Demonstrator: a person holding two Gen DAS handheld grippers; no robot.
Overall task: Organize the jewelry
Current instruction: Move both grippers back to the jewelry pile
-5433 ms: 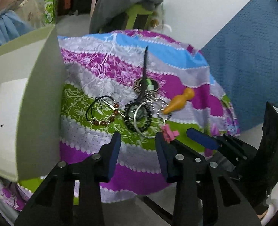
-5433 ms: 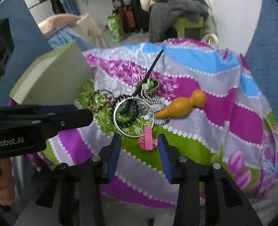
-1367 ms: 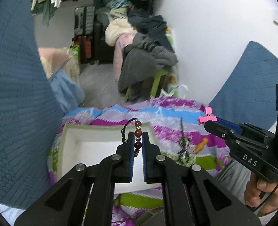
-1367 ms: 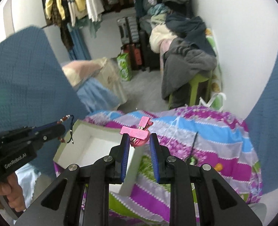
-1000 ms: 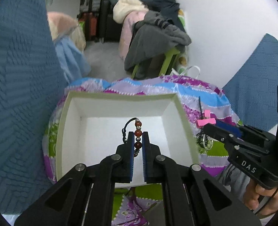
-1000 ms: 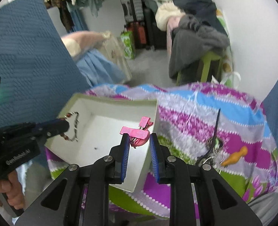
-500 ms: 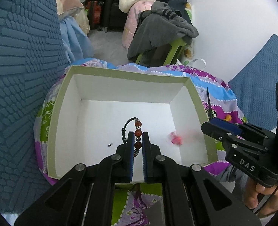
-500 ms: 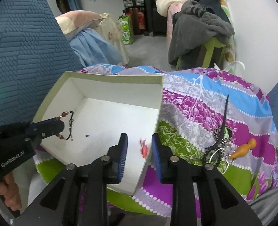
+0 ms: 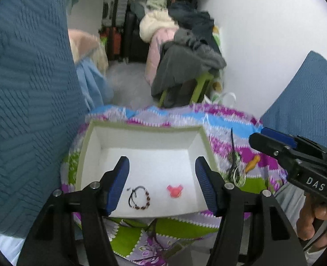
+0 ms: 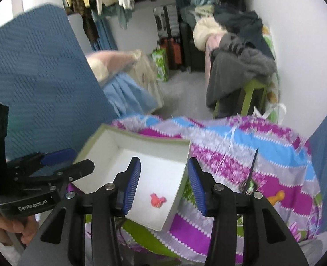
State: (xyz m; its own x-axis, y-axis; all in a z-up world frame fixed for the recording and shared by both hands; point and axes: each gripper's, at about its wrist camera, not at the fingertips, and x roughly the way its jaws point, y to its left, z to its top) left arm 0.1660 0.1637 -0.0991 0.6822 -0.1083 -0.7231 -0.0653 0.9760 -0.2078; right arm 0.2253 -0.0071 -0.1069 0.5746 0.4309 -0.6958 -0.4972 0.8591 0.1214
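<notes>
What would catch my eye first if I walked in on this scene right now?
Probably the white box on the bright striped cloth, with a beaded bracelet and a pink hair clip lying on its floor. Above it the left gripper and right gripper hang with jaws opening and nothing between them. More jewelry lies right of the box.

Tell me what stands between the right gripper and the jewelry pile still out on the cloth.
Nothing visible blocks it. The right gripper, its jaws opening and empty, hangs over the white box, above its rim. The pile with the orange piece lies beside the box on the patterned cloth, uncovered.
</notes>
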